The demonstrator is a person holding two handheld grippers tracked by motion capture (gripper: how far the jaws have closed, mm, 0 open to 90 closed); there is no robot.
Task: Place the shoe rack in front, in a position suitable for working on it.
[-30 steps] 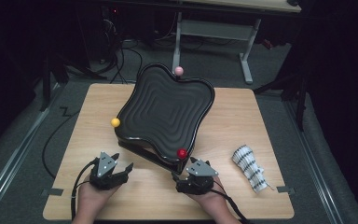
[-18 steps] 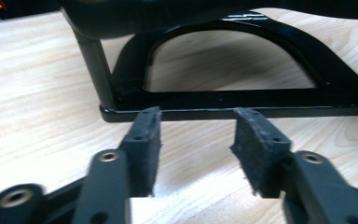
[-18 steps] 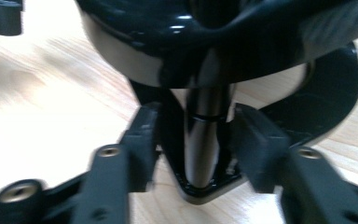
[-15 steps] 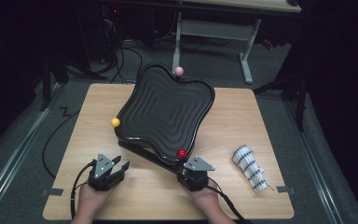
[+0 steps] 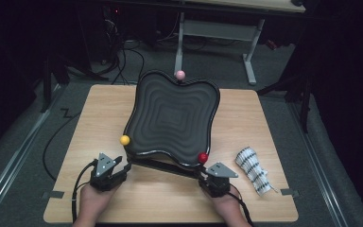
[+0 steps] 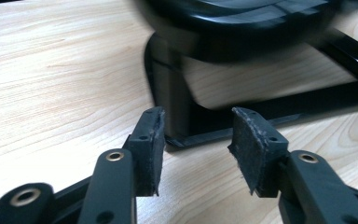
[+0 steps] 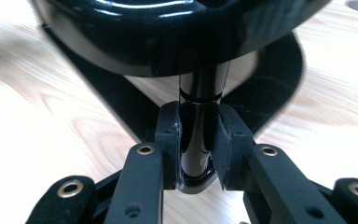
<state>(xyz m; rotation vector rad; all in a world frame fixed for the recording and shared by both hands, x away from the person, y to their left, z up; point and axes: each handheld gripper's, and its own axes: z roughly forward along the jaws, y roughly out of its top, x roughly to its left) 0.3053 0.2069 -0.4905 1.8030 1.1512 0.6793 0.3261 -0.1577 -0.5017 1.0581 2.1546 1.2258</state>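
At the bottom of the high view, your right hand-held gripper has just been closing and is now clenched on a glossy black round post at the near right corner of the stand; in the right gripper view the rubbery pads press it from both sides. Your left hand-held gripper has jaws that have just been opening a little and stand released, with the flat black upright of the near left corner just ahead of the worn, gritty pads, untouched. To my reading you are taking hold of the stand at both near corners; next, ease the left one forward around that upright and close it. Above them, mid-frame, sits the wavy black tray, shiny, ridged in concentric steps, tilted on its frame on the pale wood-grain bench. Balls sit at its corners: red, yellow, pink farthest. A striped rolled cloth lies at the right.
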